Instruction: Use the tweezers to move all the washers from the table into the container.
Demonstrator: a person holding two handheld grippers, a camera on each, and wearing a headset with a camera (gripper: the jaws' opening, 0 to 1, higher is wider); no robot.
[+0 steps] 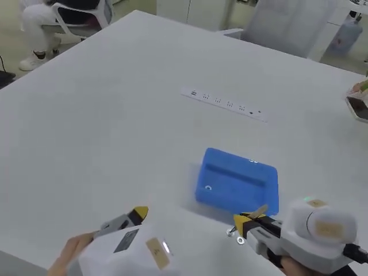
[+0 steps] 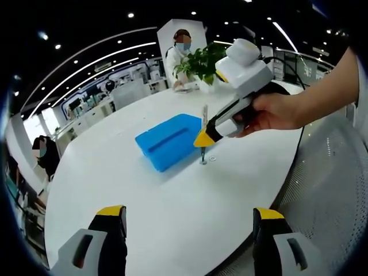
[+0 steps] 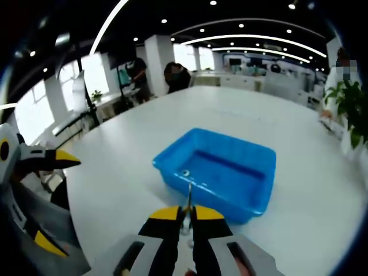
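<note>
No text, label, brand, number or sign is sharp enough to read in any view.

Matching white-and-grey handheld grippers

Left gripper (image 2: 188, 217) and right gripper (image 1: 250, 217) both have grey arms ending in black jaws capped in yellow. The right one's got a chunky white housing, a little green light (image 1: 307, 201) on top, a tan sticker (image 1: 329, 229) and a black cable (image 1: 357, 252) out the back.
</note>
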